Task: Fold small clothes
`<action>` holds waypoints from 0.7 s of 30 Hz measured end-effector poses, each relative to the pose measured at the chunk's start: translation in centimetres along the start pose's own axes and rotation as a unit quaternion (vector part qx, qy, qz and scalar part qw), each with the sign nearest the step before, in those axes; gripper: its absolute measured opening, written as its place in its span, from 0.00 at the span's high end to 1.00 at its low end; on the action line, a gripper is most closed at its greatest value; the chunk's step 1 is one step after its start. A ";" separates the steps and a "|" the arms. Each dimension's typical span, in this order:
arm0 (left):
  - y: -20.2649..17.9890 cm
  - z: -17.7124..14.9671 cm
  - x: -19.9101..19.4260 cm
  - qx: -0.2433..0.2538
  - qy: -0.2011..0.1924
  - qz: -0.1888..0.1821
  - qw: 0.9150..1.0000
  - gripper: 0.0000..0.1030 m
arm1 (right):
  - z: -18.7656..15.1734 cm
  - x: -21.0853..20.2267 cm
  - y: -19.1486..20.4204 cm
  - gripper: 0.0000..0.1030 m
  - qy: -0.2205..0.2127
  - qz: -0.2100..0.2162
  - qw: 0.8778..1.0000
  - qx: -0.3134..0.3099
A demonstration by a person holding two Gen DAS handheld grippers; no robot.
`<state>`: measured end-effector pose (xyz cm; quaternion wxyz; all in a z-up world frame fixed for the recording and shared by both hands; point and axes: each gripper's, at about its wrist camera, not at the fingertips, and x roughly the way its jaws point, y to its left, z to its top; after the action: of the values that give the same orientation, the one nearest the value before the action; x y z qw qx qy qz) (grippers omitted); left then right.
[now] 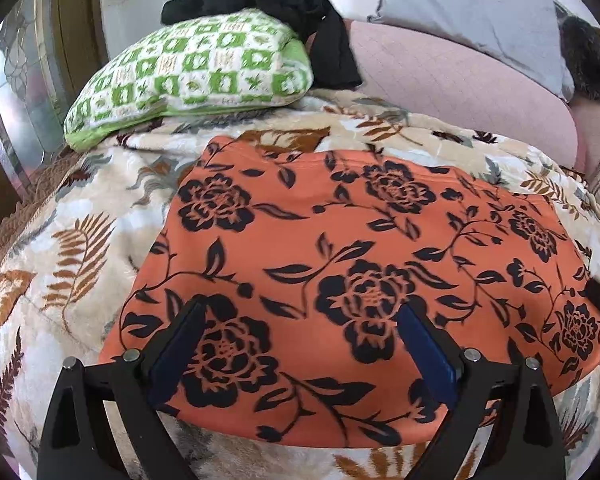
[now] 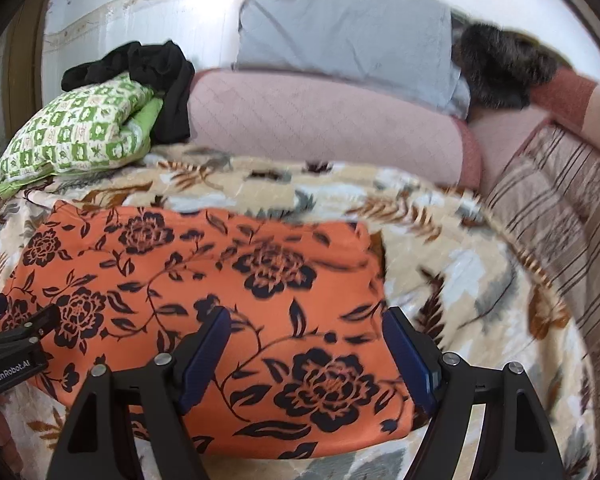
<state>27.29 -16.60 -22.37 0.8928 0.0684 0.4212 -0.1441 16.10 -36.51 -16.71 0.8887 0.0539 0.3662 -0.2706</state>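
Left gripper (image 1: 302, 312): jaws spread wide, blue pads facing inward, nothing between them but air; it hangs tilted down over the near left part of the orange floral garment (image 1: 340, 280). No pad seen pressing the cloth.

Right gripper (image 2: 306, 320): jaws likewise wide apart, empty, tilted down over the garment's near right corner; its right finger (image 2: 408, 356) sits about over the garment's right edge.

Writing: "GenRobot.AI" in white on the black body of the left gripper, readable only in the right wrist view, at the lower left edge.

Garment: orange with black roses and leaves, lying flat as a folded rectangle on the beige leaf-print blanket (image 1: 80, 248), near the front edge of the bed.

Left wrist view only: a window or glazed door frame (image 1: 24, 92) at far left.

Right wrist view only: a brown striped blanket (image 2: 556, 208) along the right, and a reddish cushion (image 2: 564, 92) at upper right.

Both views: a green-and-white checked pillow (image 1: 188, 68) behind the garment, black clothing (image 1: 296, 4) draped over it, a pink quilted bolster (image 2: 324, 124), a grey pillow (image 2: 340, 24), and something dark and furry (image 2: 500, 64) beside it — cannot tell what.
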 end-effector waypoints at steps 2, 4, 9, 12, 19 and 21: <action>1.4 0.0 0.3 -0.012 0.013 0.018 1.000 0.06 | -0.7 1.8 -0.8 0.21 0.038 0.017 0.999 0.022; 3.4 -0.1 0.4 -0.032 0.024 0.034 0.999 0.06 | -1.5 4.1 -1.4 0.21 0.087 0.032 0.995 0.040; 9.8 -1.8 1.0 -0.094 0.079 0.085 0.989 0.06 | -2.4 5.9 -2.1 0.21 0.122 0.056 0.989 0.061; 13.3 -2.8 -0.7 -0.139 0.067 0.104 0.983 0.06 | -2.2 3.9 -2.5 0.21 0.091 0.084 0.989 0.083; 15.0 -5.9 -2.9 -0.226 0.094 0.000 0.970 0.06 | -4.3 5.5 -1.6 0.21 0.172 0.129 0.973 0.081; 14.1 -6.4 -3.1 -0.238 0.091 -0.040 0.966 0.06 | -4.1 4.5 -2.2 0.21 0.156 0.130 0.974 0.100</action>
<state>25.18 -1.05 -24.00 0.8347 -0.1505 0.5254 -0.0684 15.05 -39.12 -22.55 0.8385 0.2312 0.4611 -0.1758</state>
